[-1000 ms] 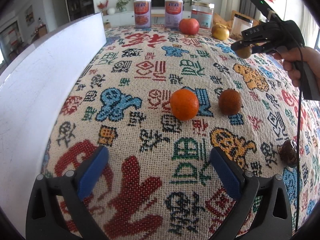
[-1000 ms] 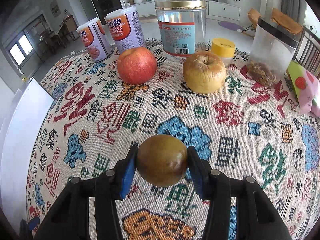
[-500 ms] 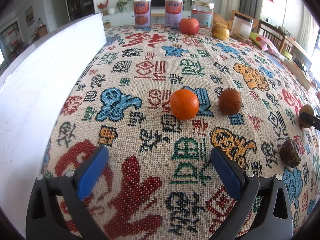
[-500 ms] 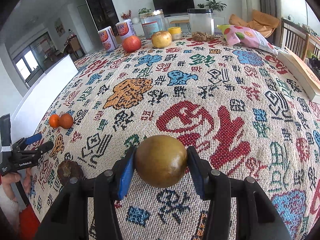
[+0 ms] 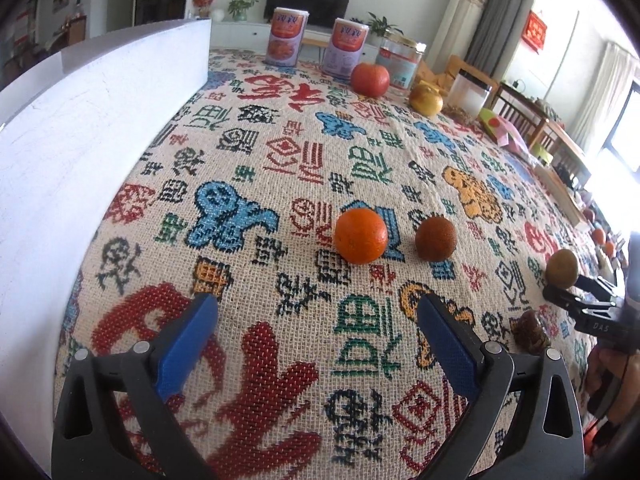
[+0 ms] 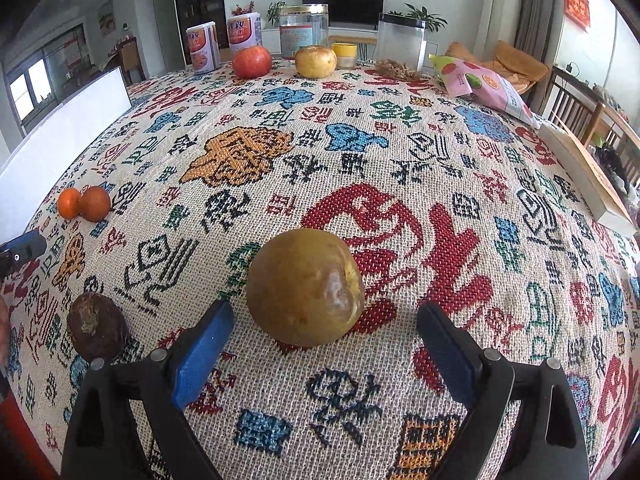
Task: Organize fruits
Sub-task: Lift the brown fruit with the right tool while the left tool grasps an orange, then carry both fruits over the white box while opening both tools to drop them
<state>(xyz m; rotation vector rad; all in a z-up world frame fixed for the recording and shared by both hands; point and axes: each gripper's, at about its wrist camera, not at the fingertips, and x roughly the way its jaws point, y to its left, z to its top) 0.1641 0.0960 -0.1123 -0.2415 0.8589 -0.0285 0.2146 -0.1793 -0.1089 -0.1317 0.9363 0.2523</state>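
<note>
My right gripper (image 6: pixel 324 344) is open, and a brown-green round fruit (image 6: pixel 305 287) rests on the patterned cloth between its fingers, touching neither. A dark wrinkled fruit (image 6: pixel 96 326) lies to its left. The brown-green fruit (image 5: pixel 561 269) also shows in the left wrist view, at the right gripper's tips. My left gripper (image 5: pixel 318 332) is open and empty, low over the cloth. Ahead of it lie an orange (image 5: pixel 361 235) and a brown round fruit (image 5: pixel 435 238). A red apple (image 6: pixel 252 61) and a yellow apple (image 6: pixel 315 61) sit at the far edge.
A white board (image 5: pixel 80 152) stands along the table's left side. Two printed cans (image 6: pixel 202 46), a glass jar (image 6: pixel 304 32), a clear container (image 6: pixel 401 45) and a snack bag (image 6: pixel 480 82) stand at the far end. A book (image 6: pixel 588 176) lies at the right edge.
My right gripper has opened and let go of the brown-green fruit, which now rests on the cloth. The left gripper has stayed almost still.
</note>
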